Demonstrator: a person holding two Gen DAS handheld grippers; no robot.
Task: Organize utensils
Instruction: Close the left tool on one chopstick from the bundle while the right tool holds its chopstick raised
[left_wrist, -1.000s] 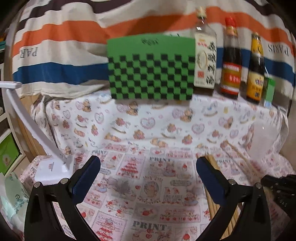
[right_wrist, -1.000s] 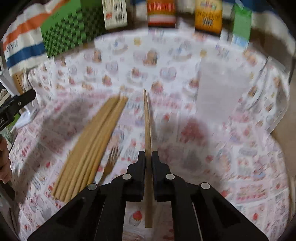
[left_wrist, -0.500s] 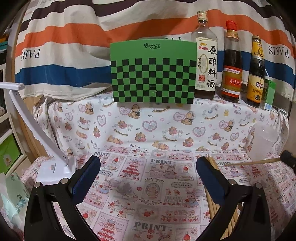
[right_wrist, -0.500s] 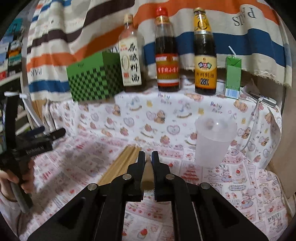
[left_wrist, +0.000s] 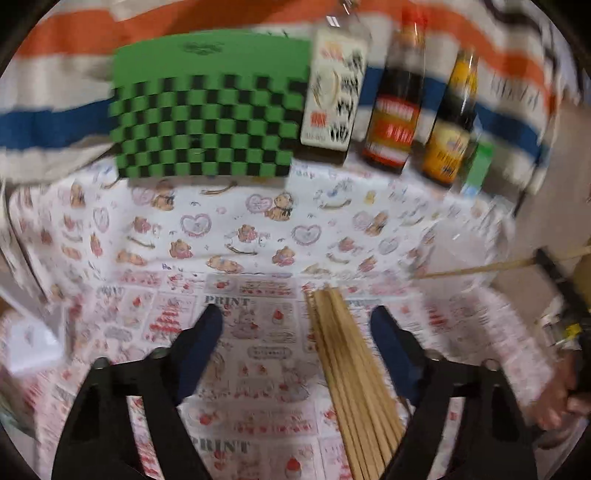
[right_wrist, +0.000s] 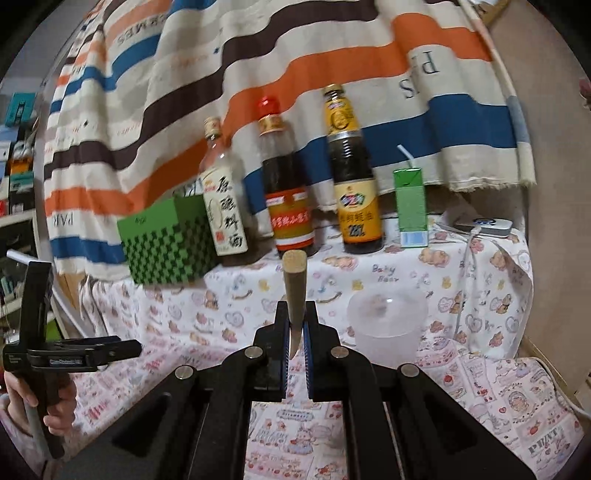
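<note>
My right gripper (right_wrist: 295, 332) is shut on one wooden chopstick (right_wrist: 294, 280), held in the air with its butt end pointing forward, just left of a translucent plastic cup (right_wrist: 386, 326). That chopstick (left_wrist: 480, 267) also shows at the right of the left wrist view. A bundle of several wooden chopsticks (left_wrist: 354, 376) lies on the patterned tablecloth between the fingers of my left gripper (left_wrist: 295, 325), nearer the right finger. My left gripper is open and empty above the cloth, and also shows at the left of the right wrist view (right_wrist: 122, 349).
A green checkered box (left_wrist: 207, 118), three sauce bottles (left_wrist: 395, 99) and a green drink carton (right_wrist: 410, 206) stand along the back against a striped curtain. A white lamp base (left_wrist: 29, 343) sits at the left. A phone (right_wrist: 484, 225) lies at back right.
My right gripper has lifted the chopstick off the cloth and tipped it up beside the cup. My left gripper has moved right and lower, over the chopstick bundle.
</note>
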